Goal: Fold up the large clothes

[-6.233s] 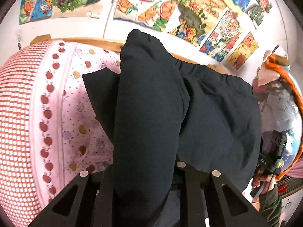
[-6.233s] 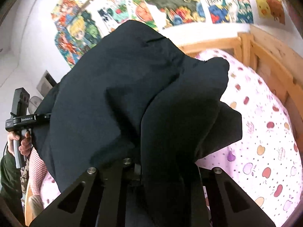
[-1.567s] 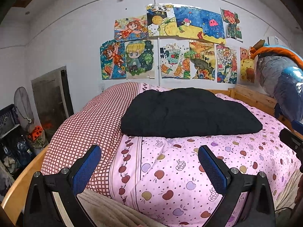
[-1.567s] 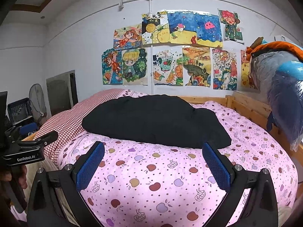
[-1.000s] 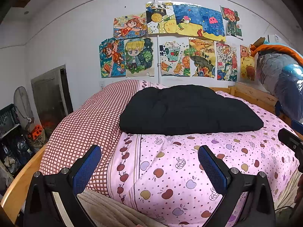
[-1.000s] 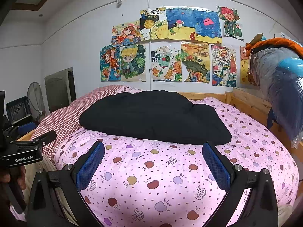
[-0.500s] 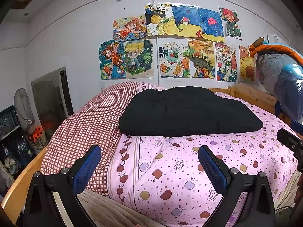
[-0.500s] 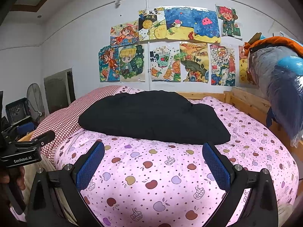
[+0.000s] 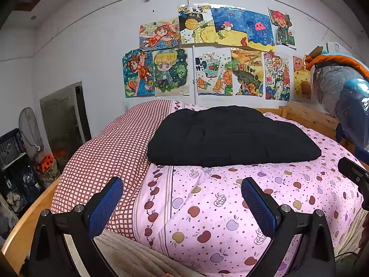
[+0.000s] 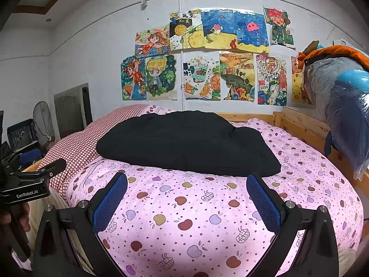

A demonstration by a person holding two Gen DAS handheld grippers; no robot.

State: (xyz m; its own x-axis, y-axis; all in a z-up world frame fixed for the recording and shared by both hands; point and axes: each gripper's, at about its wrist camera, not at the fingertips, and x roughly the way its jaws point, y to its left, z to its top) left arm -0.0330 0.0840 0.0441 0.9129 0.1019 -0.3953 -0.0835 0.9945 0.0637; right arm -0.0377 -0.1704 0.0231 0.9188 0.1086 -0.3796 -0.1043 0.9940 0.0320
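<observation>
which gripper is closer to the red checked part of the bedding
Left. The left gripper hangs open over the bed's near edge where the red checked bedding ends; the right gripper, also open, is over the pink apple-print cover, further to the right.

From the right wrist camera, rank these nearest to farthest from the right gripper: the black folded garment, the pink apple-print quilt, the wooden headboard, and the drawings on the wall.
1. Pink apple-print quilt: directly under and between the open fingers of the right gripper.
2. Black folded garment: lying on the quilt, just beyond the fingertips.
3. Wooden headboard: behind the garment, at the bed's far end.
4. Drawings: on the back wall, above the headboard.
</observation>
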